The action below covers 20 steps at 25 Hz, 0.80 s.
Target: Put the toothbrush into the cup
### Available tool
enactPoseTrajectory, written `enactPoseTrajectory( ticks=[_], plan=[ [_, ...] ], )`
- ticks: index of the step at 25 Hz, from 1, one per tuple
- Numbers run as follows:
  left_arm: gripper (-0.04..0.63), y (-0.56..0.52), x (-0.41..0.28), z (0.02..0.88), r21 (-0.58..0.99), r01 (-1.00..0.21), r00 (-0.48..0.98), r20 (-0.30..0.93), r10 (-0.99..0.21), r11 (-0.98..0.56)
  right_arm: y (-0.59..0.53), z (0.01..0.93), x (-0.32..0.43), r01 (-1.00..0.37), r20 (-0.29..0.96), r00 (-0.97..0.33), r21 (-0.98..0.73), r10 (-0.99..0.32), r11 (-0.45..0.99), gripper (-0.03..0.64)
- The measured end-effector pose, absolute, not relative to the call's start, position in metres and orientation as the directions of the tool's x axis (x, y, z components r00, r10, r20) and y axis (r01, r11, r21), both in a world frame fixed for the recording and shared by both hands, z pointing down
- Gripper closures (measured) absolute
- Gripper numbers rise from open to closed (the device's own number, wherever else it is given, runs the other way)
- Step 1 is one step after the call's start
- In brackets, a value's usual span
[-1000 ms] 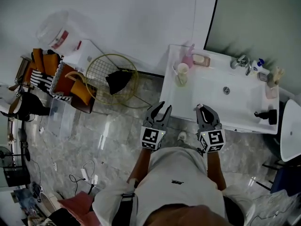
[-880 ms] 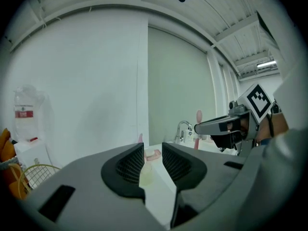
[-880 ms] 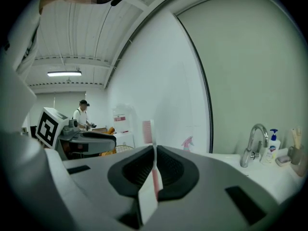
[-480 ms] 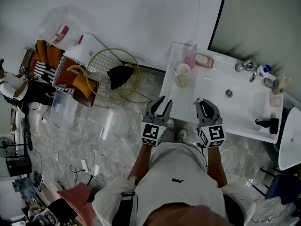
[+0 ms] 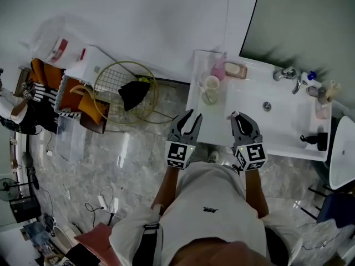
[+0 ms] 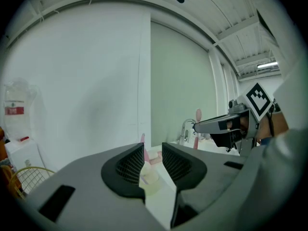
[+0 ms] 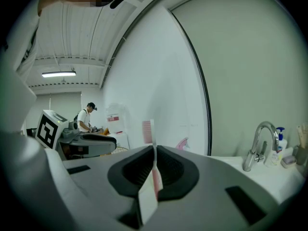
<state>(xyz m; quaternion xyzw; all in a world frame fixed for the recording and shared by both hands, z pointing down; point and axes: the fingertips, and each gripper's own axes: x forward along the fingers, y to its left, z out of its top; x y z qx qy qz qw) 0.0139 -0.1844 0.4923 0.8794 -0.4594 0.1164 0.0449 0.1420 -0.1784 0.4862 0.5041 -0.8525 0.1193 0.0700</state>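
A: Where is the toothbrush (image 7: 153, 183)?

B: In the right gripper (image 7: 154, 150). Its 2 jaws are pressed together on the handle, and the bristle end stands up above them, nearly upright.

A: And the left gripper (image 6: 153, 150)?

B: Its jaws are spread with nothing held between them. Through the gap its view shows the cup (image 6: 149, 179) further off, on the white counter.

A: Where does the cup sit from above?

B: The cup (image 5: 211, 83) stands at the left end of the sink (image 5: 199, 110), just beside a pink bottle (image 5: 220, 70) and near a soap dish (image 5: 237, 70). The faucet (image 5: 287, 73) is further right, at the back.

A: How do the grippers lie to it?

B: Both are held side by side in front of the person. The left gripper (image 5: 194, 118) is over the sink's left front edge and the right gripper (image 5: 236, 117) is over its front part. Both are short of the cup, and the toothbrush is not in it.

A: Anything on the floor?

B: A racket (image 5: 125, 90) with a black cloth on it lies left of the sink.
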Motion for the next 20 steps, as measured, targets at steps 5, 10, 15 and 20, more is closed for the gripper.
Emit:
enactPoseTrajectory(
  ticks=[5, 10, 15, 20],
  plan=[
    [0.485, -0.207, 0.010, 0.501, -0.012, -0.791, 0.590, 0.248, -0.768, -0.612, -0.196, 0.489, 0.135, -0.893, 0.251, -0.450, -0.126, -0.857, 0.432, 0.572],
    [0.485, -0.228, 0.007, 0.512, 0.007, -0.763, 0.627, 0.254, -0.737, -0.647, -0.212, 0.490, 0.129, -0.907, 0.256, -0.421, -0.123, -0.870, 0.403, 0.572],
    [0.485, -0.246, 0.009, 0.523, 0.023, -0.730, 0.663, 0.267, -0.699, -0.683, -0.230, 0.493, 0.124, -0.917, 0.260, -0.397, -0.132, -0.880, 0.375, 0.572],
    [0.485, -0.261, 0.007, 0.534, 0.038, -0.704, 0.689, 0.281, -0.669, -0.709, -0.248, 0.496, 0.116, -0.924, 0.265, -0.382, -0.130, -0.885, 0.360, 0.572]
  ],
)
